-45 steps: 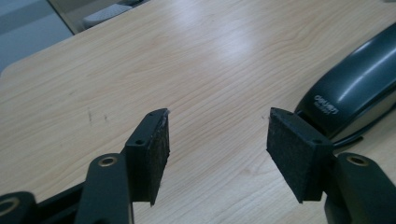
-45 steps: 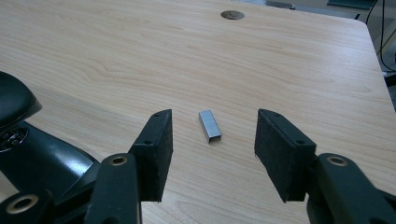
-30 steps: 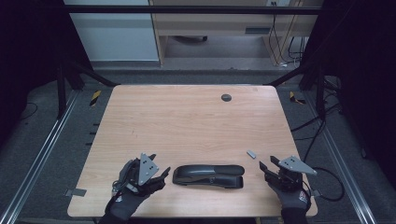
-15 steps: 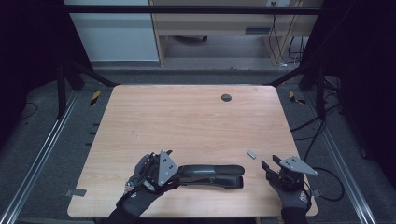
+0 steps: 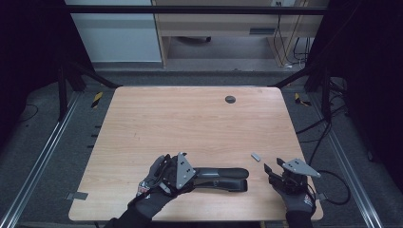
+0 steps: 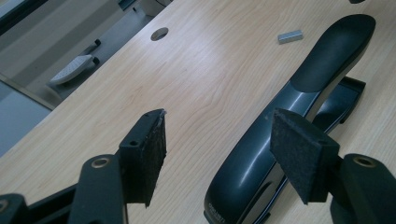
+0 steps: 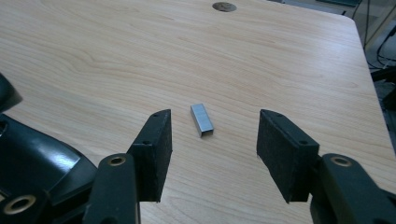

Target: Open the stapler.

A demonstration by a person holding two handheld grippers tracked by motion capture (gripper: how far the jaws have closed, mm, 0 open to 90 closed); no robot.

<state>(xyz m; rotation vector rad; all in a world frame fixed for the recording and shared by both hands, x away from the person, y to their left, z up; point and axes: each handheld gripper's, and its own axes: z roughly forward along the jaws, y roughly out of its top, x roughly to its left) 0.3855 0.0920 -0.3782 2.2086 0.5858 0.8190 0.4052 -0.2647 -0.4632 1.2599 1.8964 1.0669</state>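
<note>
Worktop point(image 5: 190, 118): light wood, cable hole point(image 5: 230, 99) at far centre. Black stapler point(image 5: 223, 175) lies flat near the near edge, long axis left to right. My left tool point(image 6: 219, 154) is wide open, holding nothing, its jaws straddling the stapler's left end. My right tool point(image 7: 212, 149) is also wide open and empty, near right. 1 staple strip point(image 7: 201, 120) lies just beyond it, between stapler and right tool.
</note>
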